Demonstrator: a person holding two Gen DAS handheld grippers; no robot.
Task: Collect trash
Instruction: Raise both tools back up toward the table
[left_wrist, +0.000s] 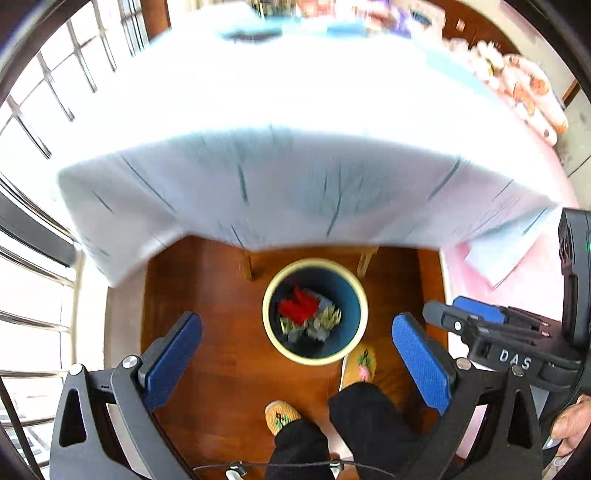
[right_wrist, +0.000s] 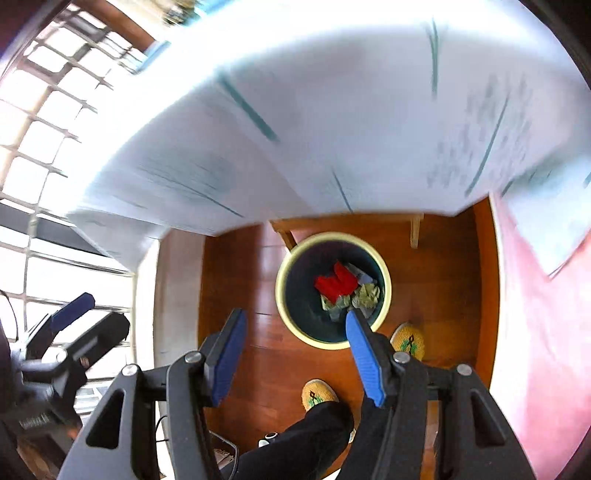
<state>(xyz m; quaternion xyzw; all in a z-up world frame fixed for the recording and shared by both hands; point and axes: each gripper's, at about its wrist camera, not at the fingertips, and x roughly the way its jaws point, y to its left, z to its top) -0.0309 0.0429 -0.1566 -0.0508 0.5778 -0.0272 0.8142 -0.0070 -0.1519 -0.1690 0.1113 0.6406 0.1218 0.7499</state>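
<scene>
1. i hold both grippers high over a round bin (left_wrist: 360, 295) with a pale rim and dark blue inside, which stands on the wooden floor just in front of my slippered feet (left_wrist: 360, 363) and at the near edge of a table draped in a white cloth (left_wrist: 258, 184).

2. my left gripper (left_wrist: 297, 360) has its blue pads spread wide with nothing between them; through that gap, straight down, the bin's mouth sits almost centred.

3. my right gripper (right_wrist: 295, 360) is likewise spread and empty; from its camera the bin (right_wrist: 291, 321) lies down and slightly toward its right-hand pad, whose tip overlaps the near rim in the picture without touching it.

4. the trash (left_wrist: 308, 314) already collected, a red crumpled piece over greenish and grey wrappers, rests at the bottom of the bin, well below both sets of pads.

5. the relation that matters next, as i judge it: whatever remains to collect is up on the table, ahead of and above the bin, so both grippers must travel forward over the cloth's edge. the table top is blown out and blurred, and i cannot tell what lies on it or its long axis.

6. the grippers hang side by side, the right one showing at the left camera's right edge; neither is clearly nearer the table.
</scene>
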